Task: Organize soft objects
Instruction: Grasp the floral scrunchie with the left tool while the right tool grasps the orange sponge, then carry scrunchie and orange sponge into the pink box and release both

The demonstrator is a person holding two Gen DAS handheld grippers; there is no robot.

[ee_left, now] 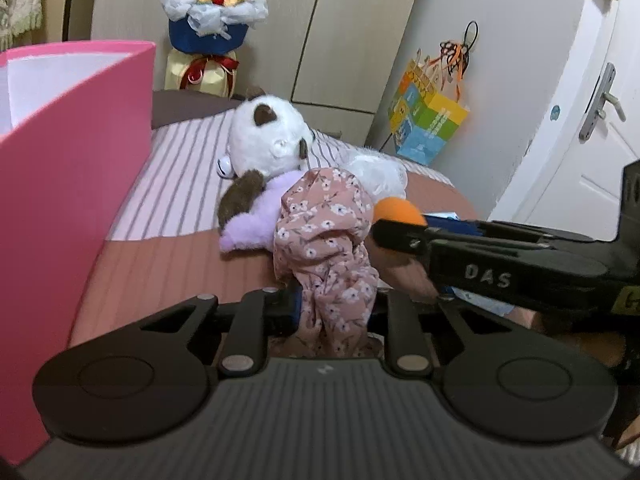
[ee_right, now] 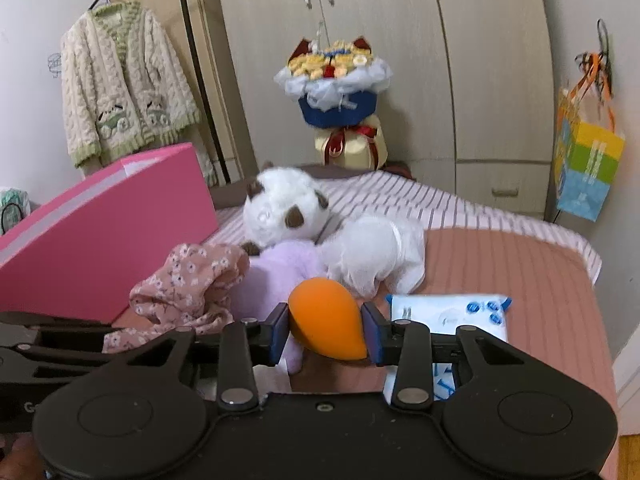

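On a salmon-and-striped bed [ee_right: 500, 256], a pink box [ee_left: 80, 184] stands at the left, its inside mostly hidden. The left gripper [ee_left: 332, 304] clamps floral cloth [ee_left: 324, 232]; the right gripper [ee_right: 326, 334] pinches an orange sponge [ee_right: 326, 316]. Beyond lies a white plush [ee_right: 288, 208], wardrobe [ee_right: 400, 60] behind.

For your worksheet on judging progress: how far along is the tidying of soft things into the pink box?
Done: nothing visibly; the pink box shows only bare white wall. In hand: left tongs grip the pink floral cloth; right tongs grip the orange teardrop sponge. Left: white-and-brown plush toy, lilac plush and white packet lie on the bed.
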